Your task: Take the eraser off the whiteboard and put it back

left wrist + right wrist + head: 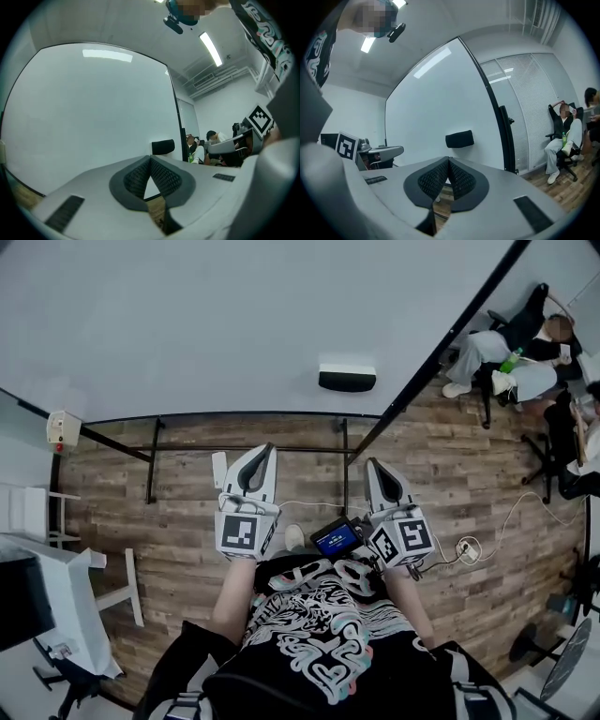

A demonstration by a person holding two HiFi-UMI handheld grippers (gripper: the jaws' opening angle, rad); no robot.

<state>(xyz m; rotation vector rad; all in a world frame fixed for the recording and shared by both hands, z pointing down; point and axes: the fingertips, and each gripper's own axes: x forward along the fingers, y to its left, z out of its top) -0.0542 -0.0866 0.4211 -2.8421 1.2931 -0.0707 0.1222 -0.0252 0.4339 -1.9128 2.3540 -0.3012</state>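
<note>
My left gripper [268, 452] and right gripper [373, 465] are squeezed together, empty, and the sideways eraser [347, 378] ahead is nearer the right one.

Black eraser [347, 378] [162, 147] [459, 139]: oblong block, long side level, stuck flat on the whiteboard [187, 324] [93, 117] [436, 103], low and near its right edge. Whiteboard: large, upright, blank white face, thin dark frame.

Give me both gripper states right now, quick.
Left gripper: closed, holding nothing.
Right gripper: closed, holding nothing.
</note>
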